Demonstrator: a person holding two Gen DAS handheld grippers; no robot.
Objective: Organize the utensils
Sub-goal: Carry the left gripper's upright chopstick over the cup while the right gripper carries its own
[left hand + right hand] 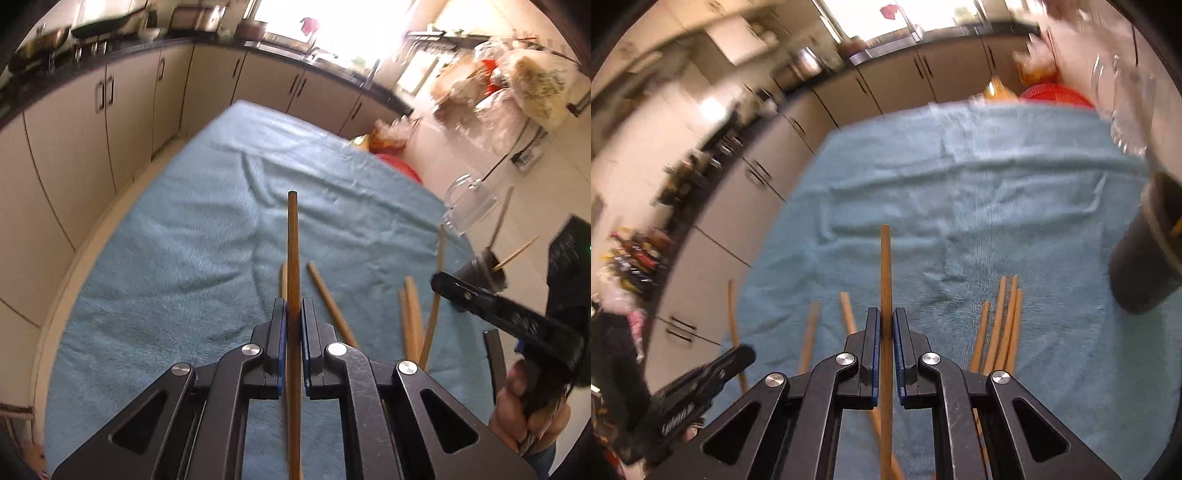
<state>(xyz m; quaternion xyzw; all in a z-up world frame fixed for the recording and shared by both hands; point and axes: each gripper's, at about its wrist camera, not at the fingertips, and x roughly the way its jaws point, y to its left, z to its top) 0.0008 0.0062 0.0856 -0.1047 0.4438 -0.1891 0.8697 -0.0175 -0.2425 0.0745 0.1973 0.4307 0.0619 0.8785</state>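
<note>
My left gripper (294,306) is shut on a dark brown chopstick (293,240) that sticks out ahead over the blue towel (184,258). My right gripper (885,319) is shut on a lighter wooden chopstick (885,266), also lifted off the towel (997,192). Several loose chopsticks lie below: one (330,306) just right of the left jaws, a pair (412,317) further right, and a bundle (1004,325) right of the right jaws. A dark cup (1145,266) stands at the right edge with a thin stick in it (517,253).
A clear glass mug (469,203) stands beyond the dark cup (487,269). A red item (1056,94) sits past the towel's far edge. Kitchen cabinets (92,129) run along the left and back. The right gripper's side (498,310) and a hand (517,398) fill the left view's lower right.
</note>
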